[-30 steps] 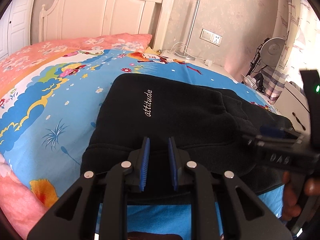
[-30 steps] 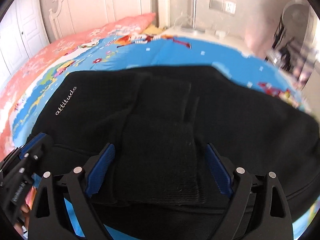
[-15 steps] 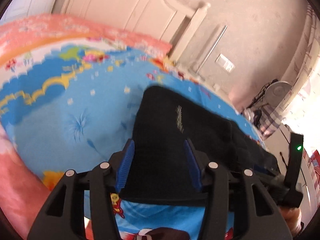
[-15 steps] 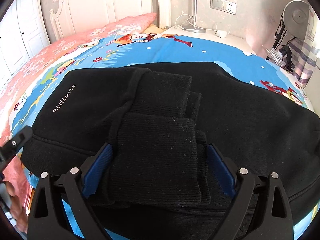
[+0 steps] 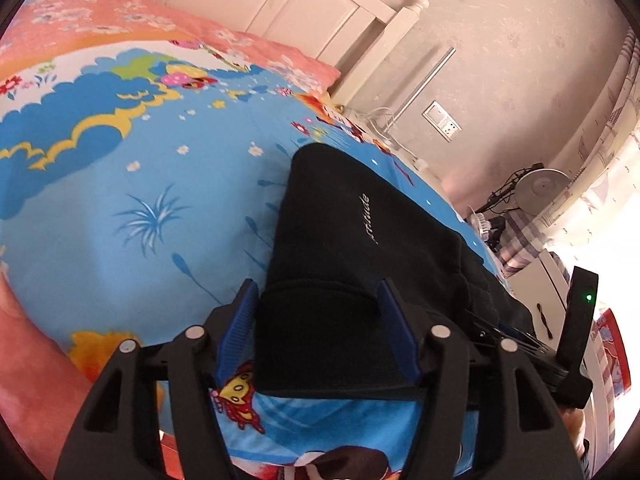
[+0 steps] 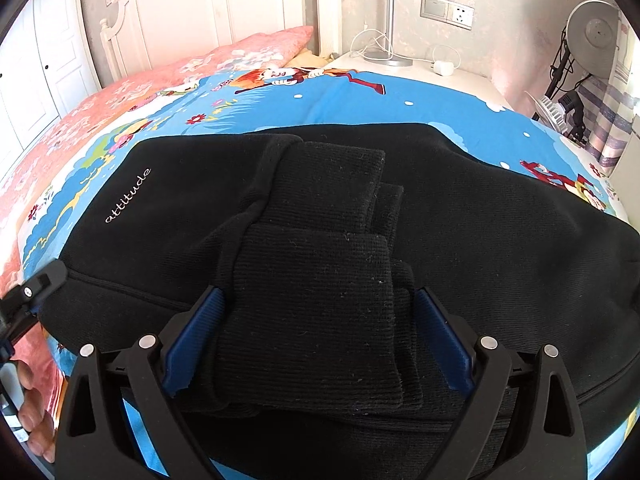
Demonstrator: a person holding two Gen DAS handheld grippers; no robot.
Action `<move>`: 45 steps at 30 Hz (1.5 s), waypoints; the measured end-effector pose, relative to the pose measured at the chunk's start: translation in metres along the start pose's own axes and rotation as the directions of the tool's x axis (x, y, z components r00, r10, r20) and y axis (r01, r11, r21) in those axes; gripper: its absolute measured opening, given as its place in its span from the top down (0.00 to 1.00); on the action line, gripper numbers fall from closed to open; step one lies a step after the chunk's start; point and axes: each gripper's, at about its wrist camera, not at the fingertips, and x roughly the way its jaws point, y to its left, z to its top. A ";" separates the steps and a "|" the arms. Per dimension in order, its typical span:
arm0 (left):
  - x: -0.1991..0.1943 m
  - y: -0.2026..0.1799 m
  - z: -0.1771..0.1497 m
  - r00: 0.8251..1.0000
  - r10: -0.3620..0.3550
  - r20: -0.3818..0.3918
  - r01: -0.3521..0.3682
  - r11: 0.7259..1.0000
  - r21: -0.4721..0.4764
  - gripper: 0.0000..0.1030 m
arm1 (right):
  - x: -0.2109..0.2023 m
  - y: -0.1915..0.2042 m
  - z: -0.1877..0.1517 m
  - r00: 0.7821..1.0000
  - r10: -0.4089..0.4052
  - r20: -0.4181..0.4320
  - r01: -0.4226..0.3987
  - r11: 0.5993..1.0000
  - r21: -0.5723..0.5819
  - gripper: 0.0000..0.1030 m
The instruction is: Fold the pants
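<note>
Black pants (image 6: 460, 216) with a white "attitude" script lie folded on the cartoon bedspread (image 6: 420, 100). Their ribbed cuffs (image 6: 320, 280) lie on top in the middle. My right gripper (image 6: 316, 300) is open, its blue pads on either side of the cuffs. In the left wrist view the pants (image 5: 360, 248) lie ahead. My left gripper (image 5: 316, 292) is open over their left waist corner. The right tool (image 5: 576, 340) shows at that view's right edge.
A white headboard (image 6: 200, 12) and a pink pillow (image 6: 248, 52) are at the far end. A bedside table (image 6: 440, 76) with a lamp base and cables stands behind the bed. A fan (image 6: 592, 28) stands at the far right.
My left gripper has opened and swung left to the pants' left corner. My right gripper stays open and has pulled back a little; the cuffs now lie flat between its pads.
</note>
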 end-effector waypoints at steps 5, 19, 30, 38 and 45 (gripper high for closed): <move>0.011 0.007 -0.002 0.998 -0.044 -0.039 0.043 0.999 -0.029 0.38 | -0.003 -0.003 0.004 1.000 0.016 -0.005 -0.016 1.000 0.015 0.11; 0.013 0.011 0.000 0.997 -0.059 -0.059 0.056 0.997 -0.051 0.40 | 0.042 -0.012 0.087 0.998 0.016 -0.063 -0.014 0.999 0.044 0.43; 0.010 0.017 0.000 0.991 -0.109 -0.076 0.100 0.989 -0.108 0.41 | 0.051 -0.009 0.073 0.999 0.018 -0.029 -0.017 0.999 0.030 0.39; 0.013 0.016 0.005 0.984 -0.113 -0.135 0.094 0.986 -0.138 0.42 | 0.052 -0.011 0.070 1.000 0.027 -0.013 -0.026 0.999 0.041 0.37; 0.000 0.008 0.014 0.982 -0.142 -0.126 0.125 0.983 -0.133 0.62 | 0.052 -0.012 0.069 1.000 0.025 -0.002 -0.025 0.999 0.044 0.33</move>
